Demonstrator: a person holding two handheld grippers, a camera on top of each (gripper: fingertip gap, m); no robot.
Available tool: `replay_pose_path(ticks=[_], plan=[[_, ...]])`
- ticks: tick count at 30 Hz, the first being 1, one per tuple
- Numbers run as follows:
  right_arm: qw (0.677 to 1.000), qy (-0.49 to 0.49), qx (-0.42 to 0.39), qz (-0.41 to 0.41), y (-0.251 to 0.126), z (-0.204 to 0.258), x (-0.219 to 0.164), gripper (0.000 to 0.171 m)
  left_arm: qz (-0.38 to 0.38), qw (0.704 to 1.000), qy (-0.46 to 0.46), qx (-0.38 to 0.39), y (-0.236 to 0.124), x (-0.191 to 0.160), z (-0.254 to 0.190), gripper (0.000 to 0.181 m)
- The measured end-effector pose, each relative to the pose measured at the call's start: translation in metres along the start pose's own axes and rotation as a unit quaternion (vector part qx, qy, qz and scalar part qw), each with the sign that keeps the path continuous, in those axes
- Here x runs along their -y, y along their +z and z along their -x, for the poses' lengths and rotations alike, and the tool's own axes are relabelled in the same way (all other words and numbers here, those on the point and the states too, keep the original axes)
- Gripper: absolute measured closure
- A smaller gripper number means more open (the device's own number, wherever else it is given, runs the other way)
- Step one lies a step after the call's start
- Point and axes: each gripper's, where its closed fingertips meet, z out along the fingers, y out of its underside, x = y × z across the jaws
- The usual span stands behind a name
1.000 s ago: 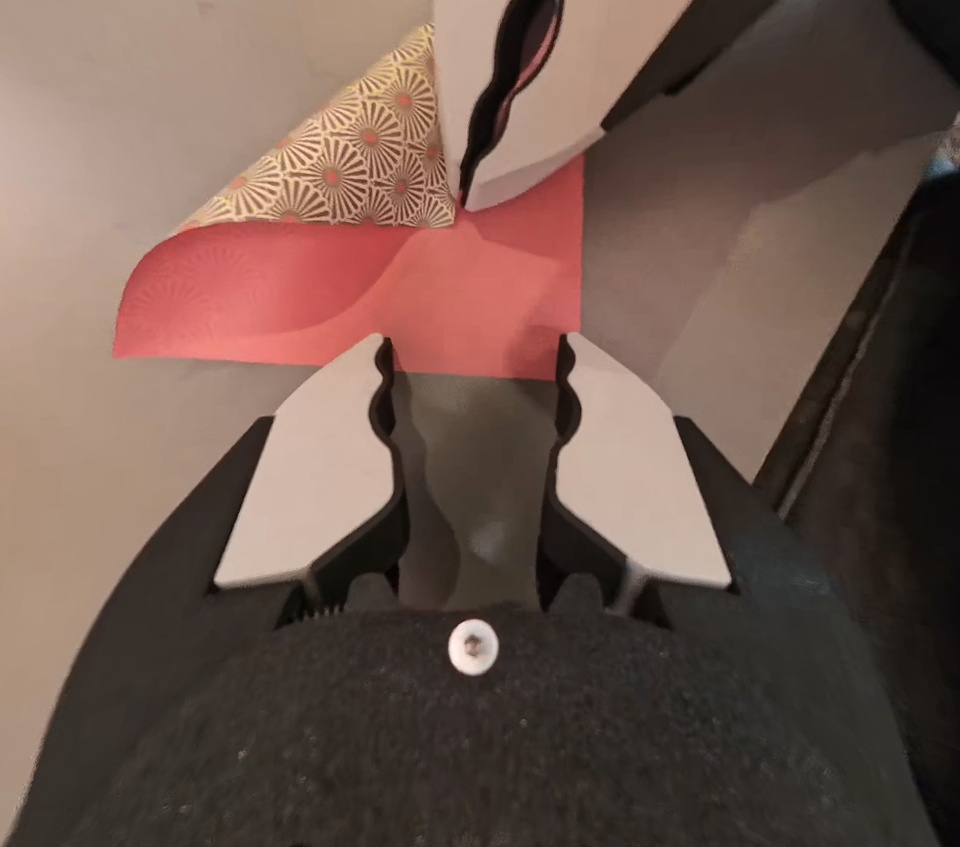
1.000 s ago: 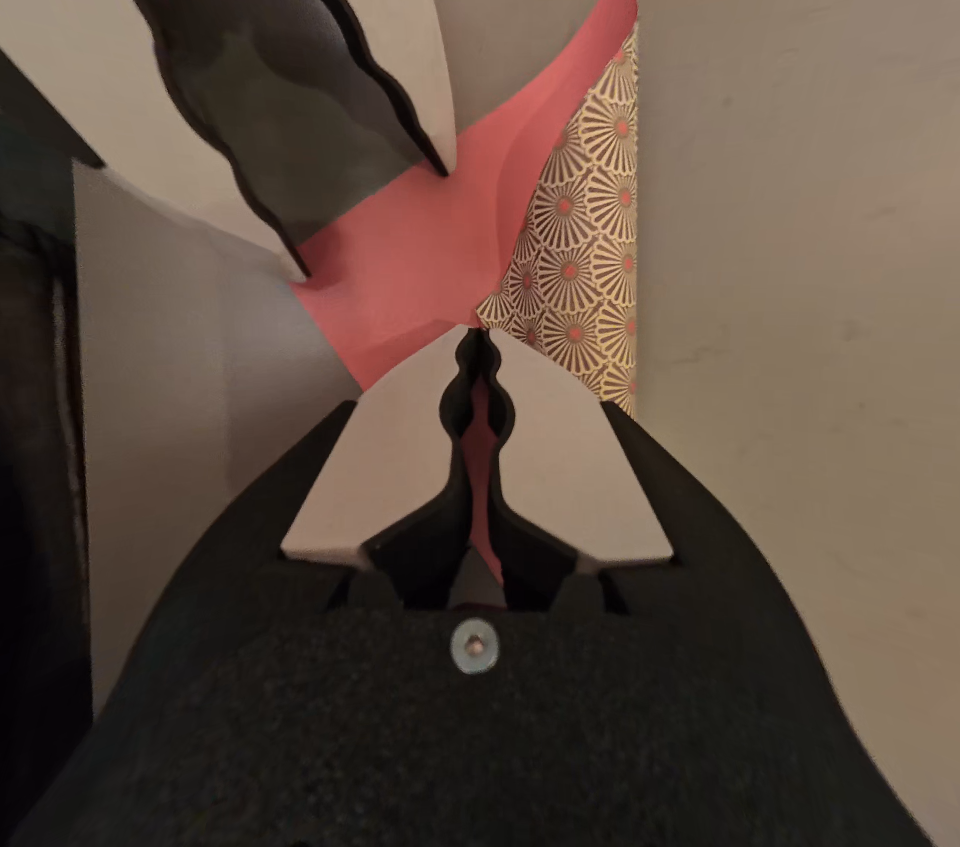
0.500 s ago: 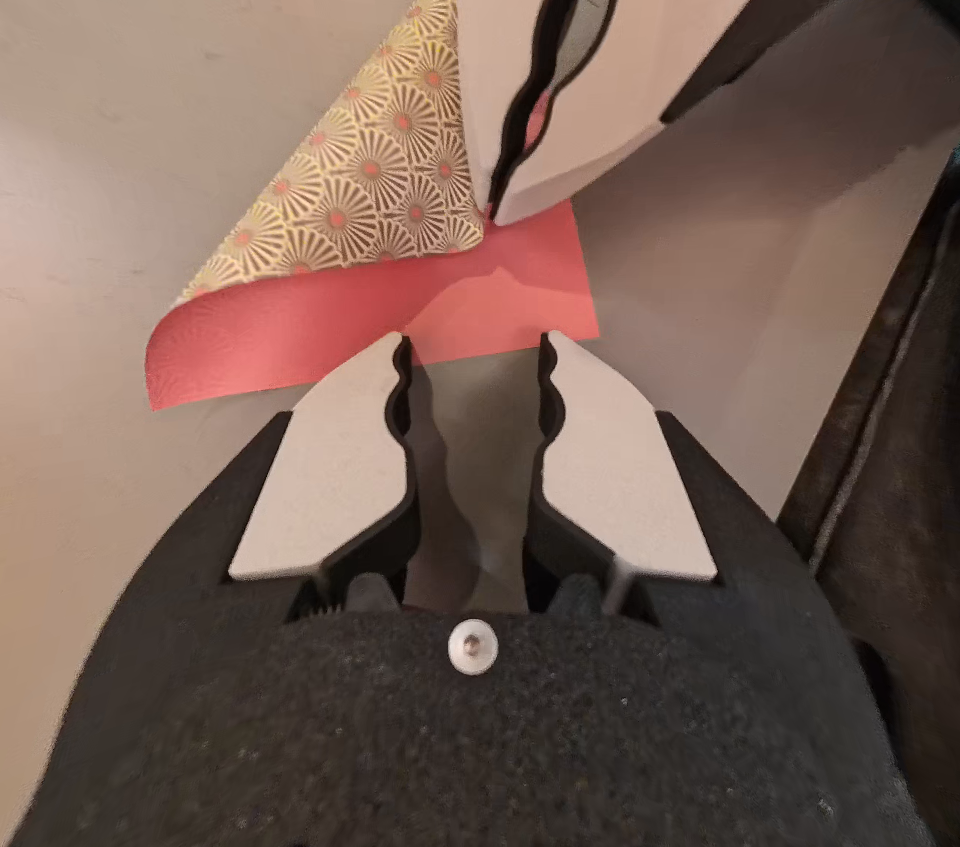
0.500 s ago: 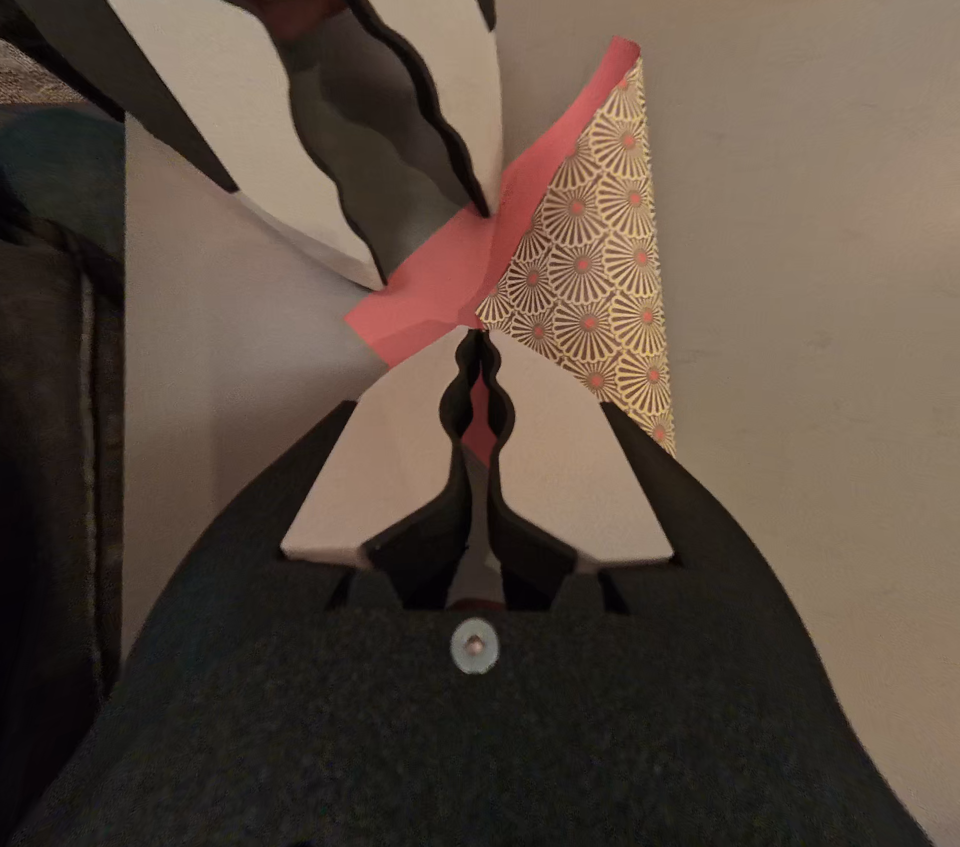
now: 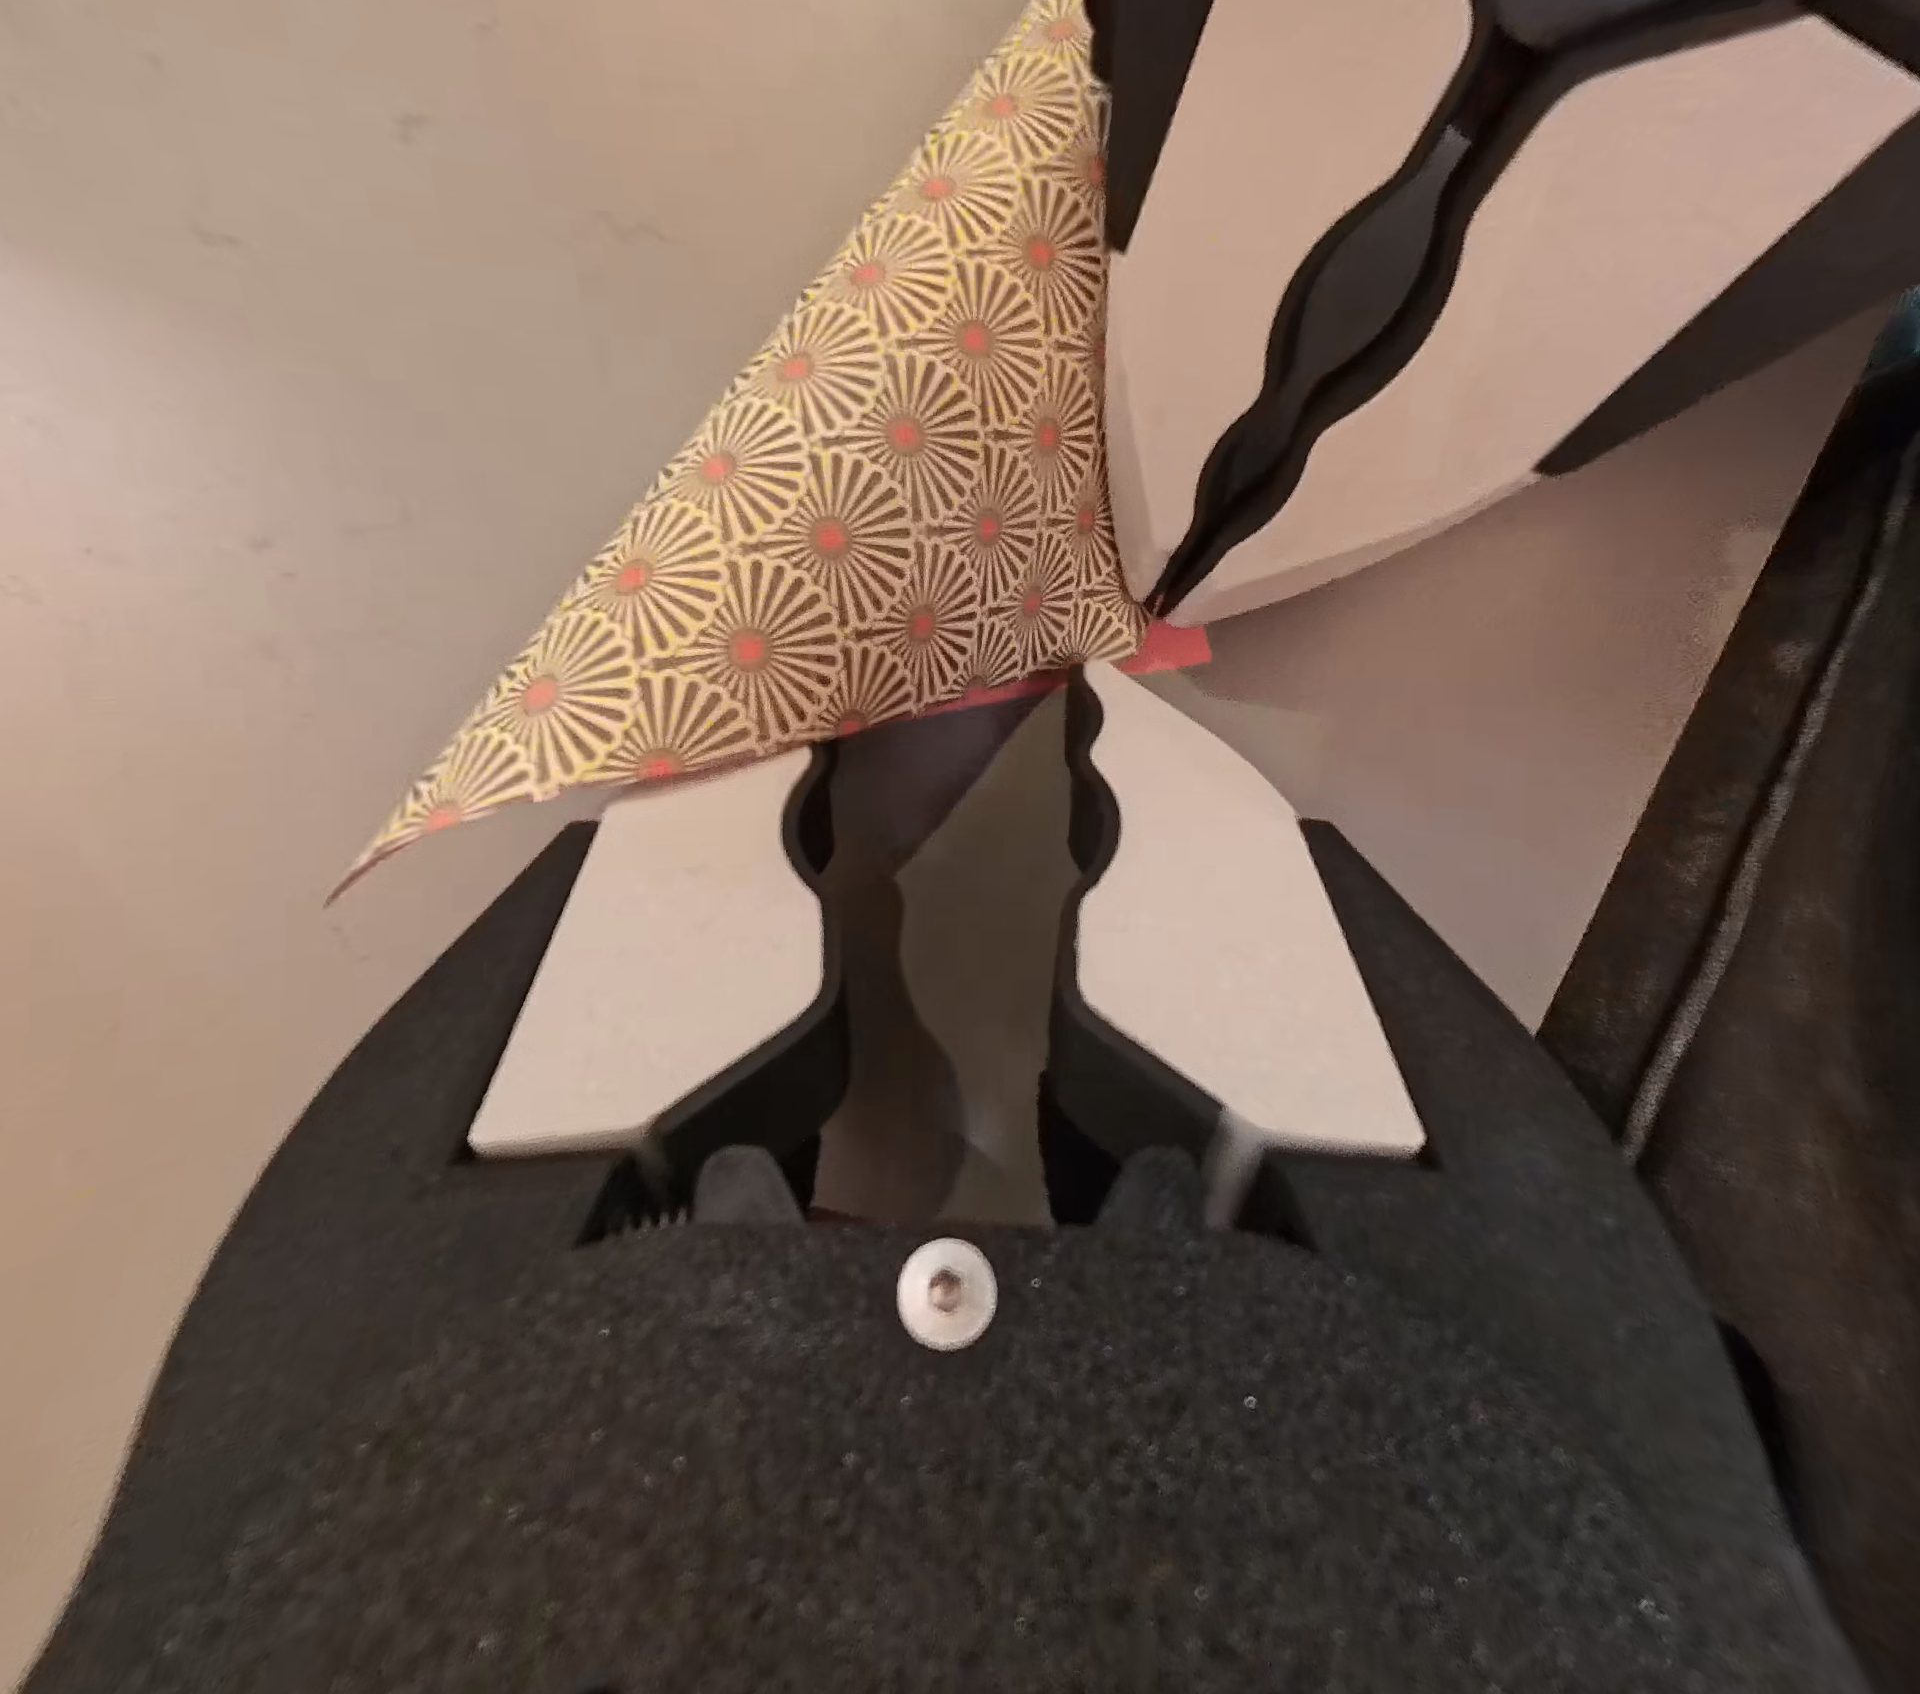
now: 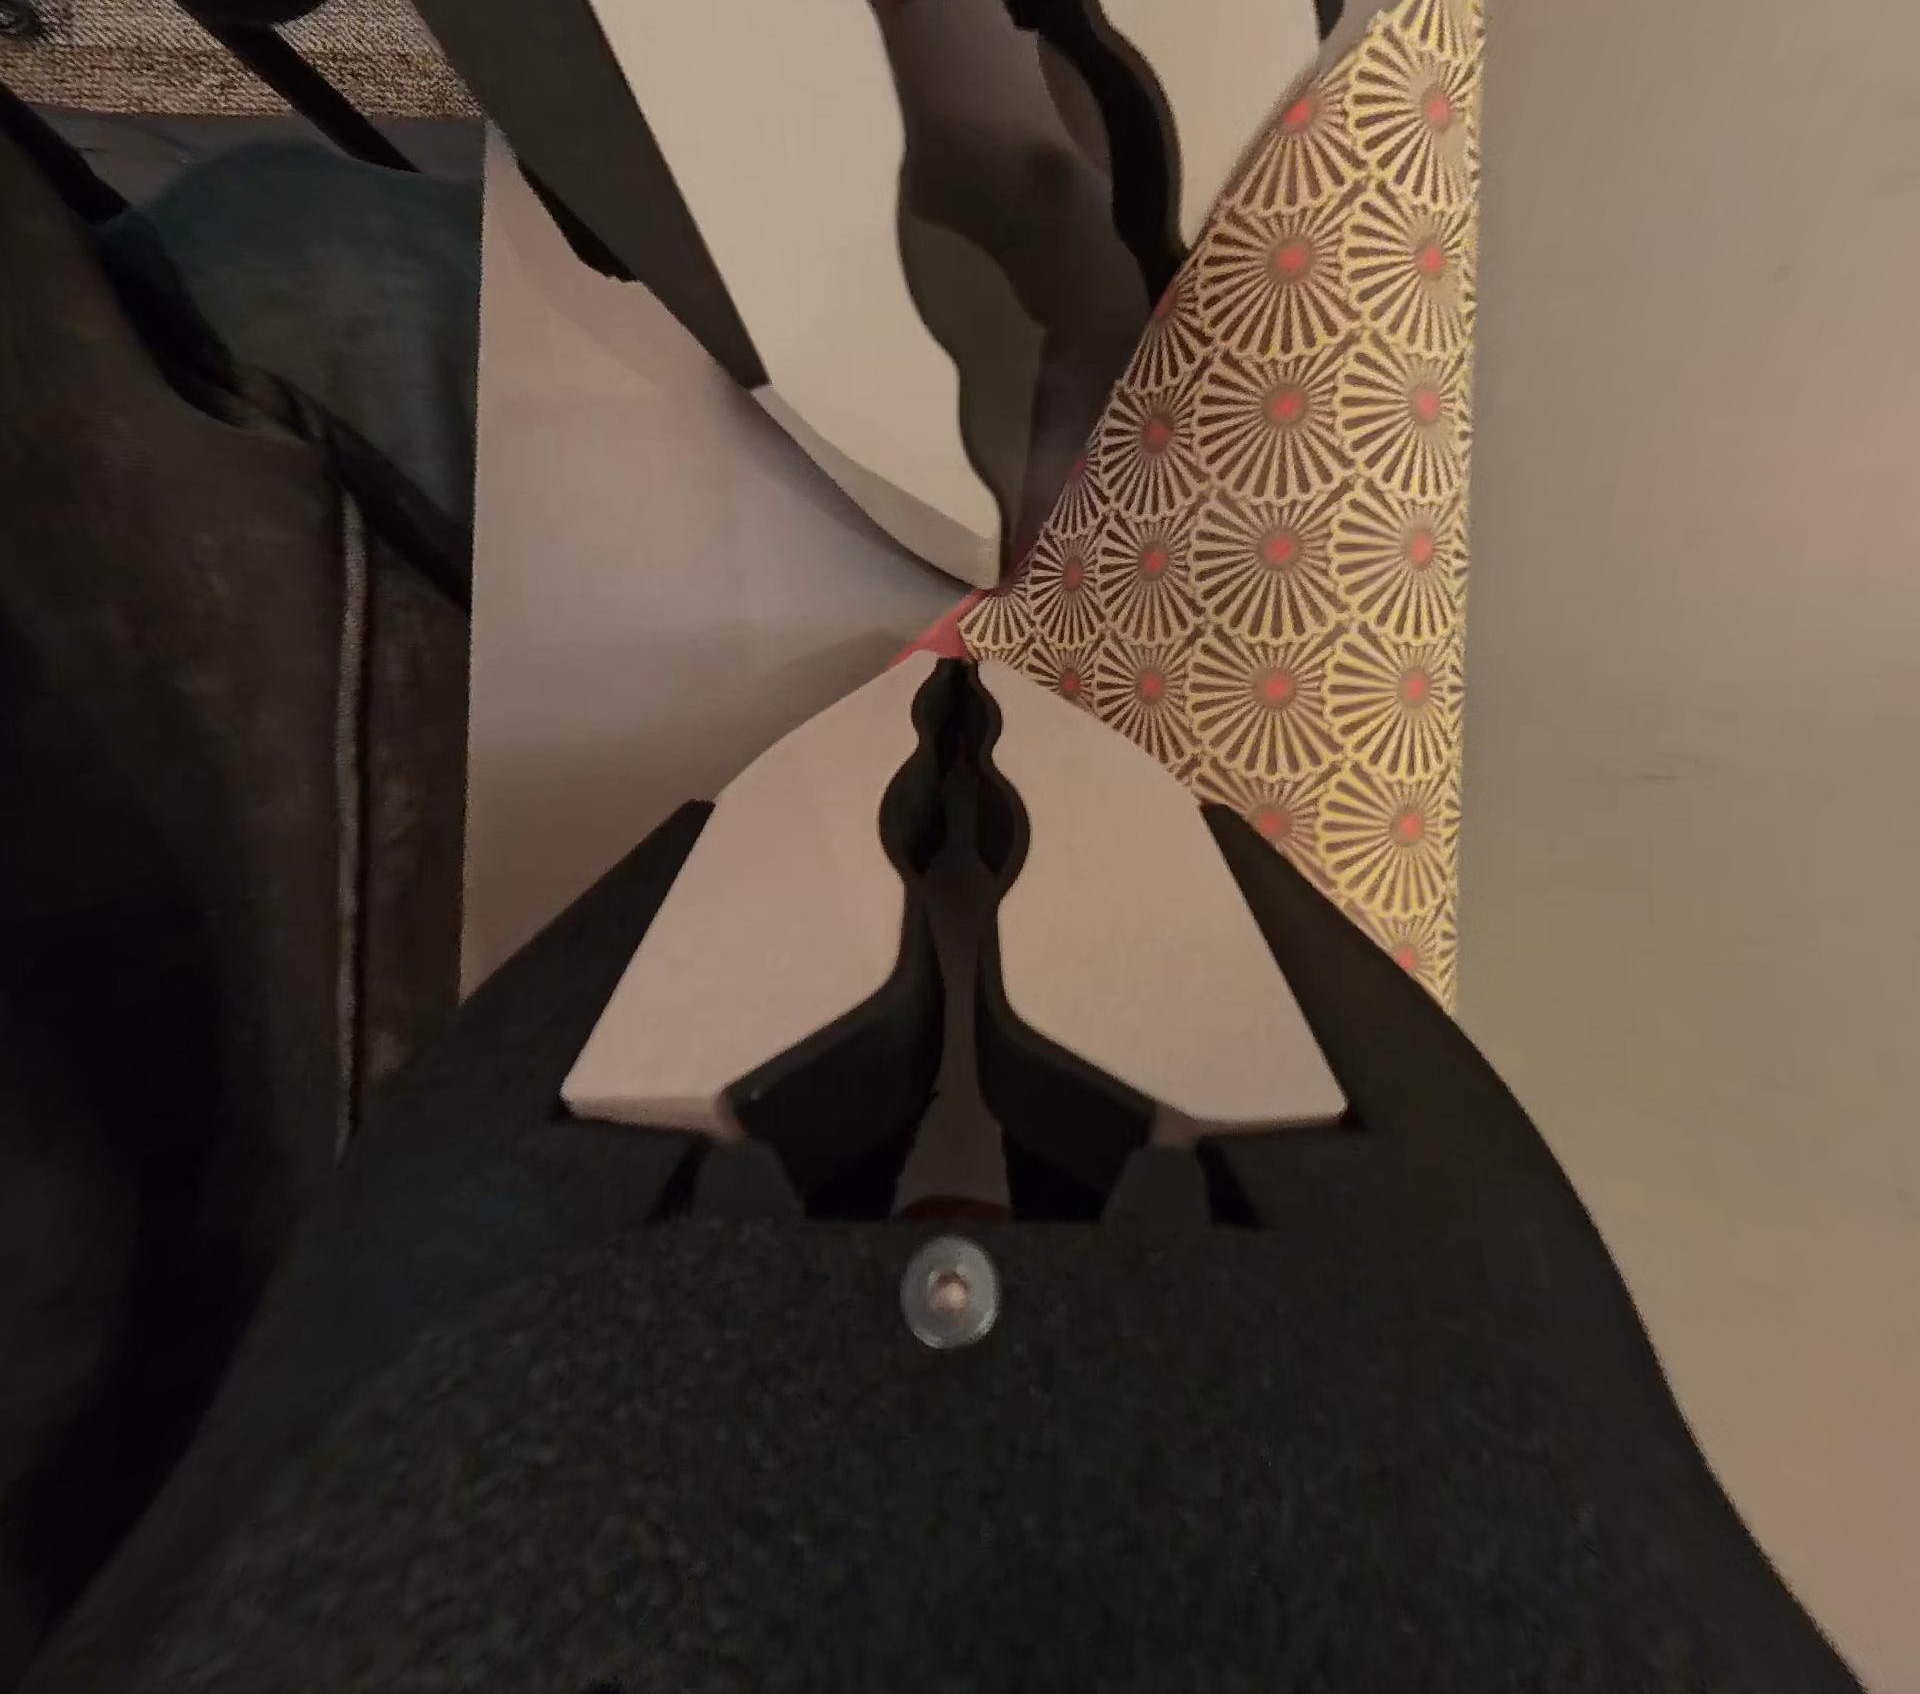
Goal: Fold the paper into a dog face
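The paper (image 5: pixel 831 501) lies on the beige table, folded over into a triangle with its gold-and-brown flower pattern on top; only a red sliver (image 5: pixel 1174 652) shows at the near corner. My right gripper (image 6: pixel 951 673) is shut on that corner of the paper (image 6: pixel 1299 501). It enters the left wrist view from the top right (image 5: pixel 1169 600). My left gripper (image 5: pixel 951 730) is open and empty, its tips at the paper's near edge right beside that corner. The paper covers one fingertip. It shows from above in the right wrist view (image 6: pixel 1023 501).
The beige table (image 5: pixel 312 294) stretches away to the left of the paper. A dark fabric edge (image 5: pixel 1714 813) runs along the table's right side; in the right wrist view (image 6: pixel 208 605) it is on the left.
My right gripper has carried the paper's corner over toward the left gripper, so the patterned side now covers almost all the red. The left gripper has moved up to the paper.
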Motion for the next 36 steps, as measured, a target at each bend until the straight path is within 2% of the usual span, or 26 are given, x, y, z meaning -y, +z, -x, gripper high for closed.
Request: replay_pose_path(ticks=[12,18,29,36], plan=[[1.000,-0.008,0.001,0.002,0.0015,0.0014,-0.0015,0.171,0.000,1.000,0.000,-0.004,-0.0004,0.0003,-0.0020,0.141],[1.000,-0.011,0.003,-0.001,0.0015,0.0014,-0.0015,0.171,-0.002,0.999,-0.018,-0.026,0.0002,0.0031,-0.0080,0.128],[1.000,-0.031,-0.001,-0.002,0.0014,0.0014,-0.0016,0.171,-0.007,0.997,-0.072,-0.026,0.0019,0.0081,-0.0010,0.142],[0.998,-0.055,-0.008,0.002,0.0015,0.0011,-0.0017,0.171,0.017,0.999,-0.026,0.022,0.0050,0.0068,0.0003,0.145]])
